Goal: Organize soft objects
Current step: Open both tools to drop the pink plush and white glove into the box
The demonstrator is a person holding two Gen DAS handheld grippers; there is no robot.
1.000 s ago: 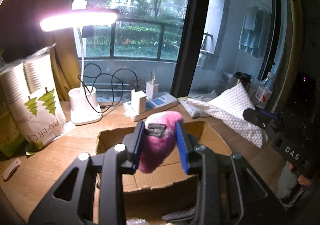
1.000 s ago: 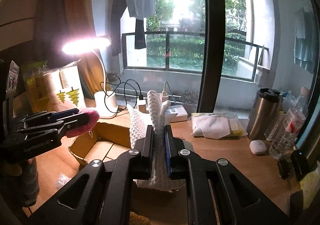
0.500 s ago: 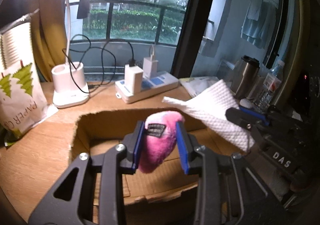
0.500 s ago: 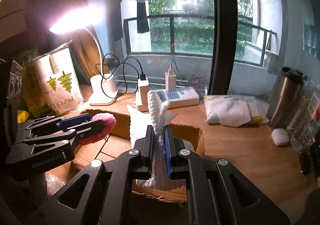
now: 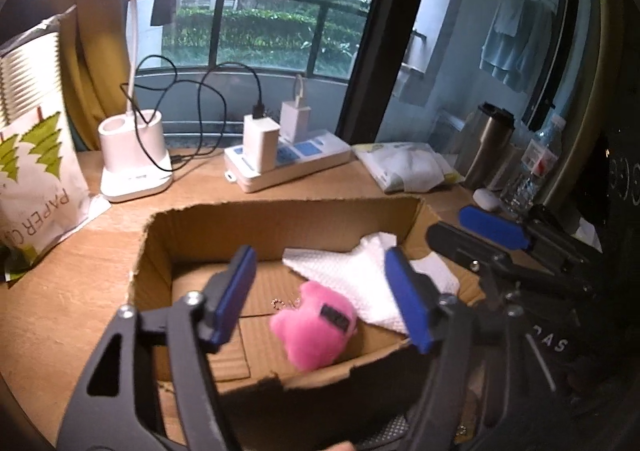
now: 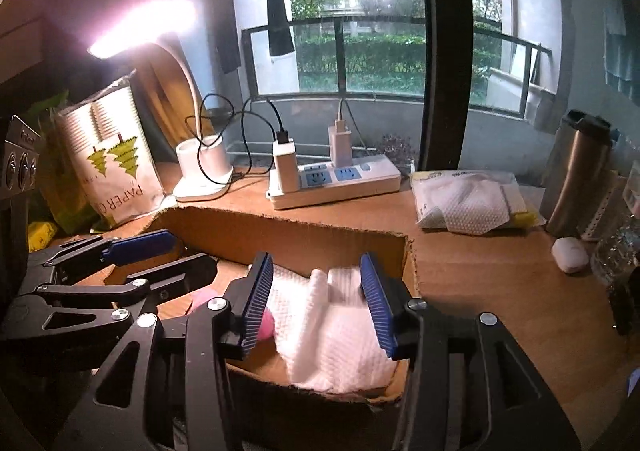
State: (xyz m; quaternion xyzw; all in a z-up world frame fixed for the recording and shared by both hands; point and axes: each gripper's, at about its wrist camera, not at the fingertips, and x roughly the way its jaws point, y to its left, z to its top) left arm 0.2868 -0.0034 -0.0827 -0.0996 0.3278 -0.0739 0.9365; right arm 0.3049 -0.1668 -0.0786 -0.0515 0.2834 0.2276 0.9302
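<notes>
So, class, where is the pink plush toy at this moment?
The pink plush toy lies on the floor of the cardboard box in the left wrist view, near its front wall, beside the white cloth on its right.

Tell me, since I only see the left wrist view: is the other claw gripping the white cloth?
Observer: No. The right wrist view shows the right claw opening, and its pads are not pressing the white cloth, which lies in the cardboard box.
Operator: Anything beside the paper cup bag that I miss?
Observer: Yes. Beyond the paper cup bag, on its far side from the lamp, a small yellow packet lies low on the desk.
</notes>
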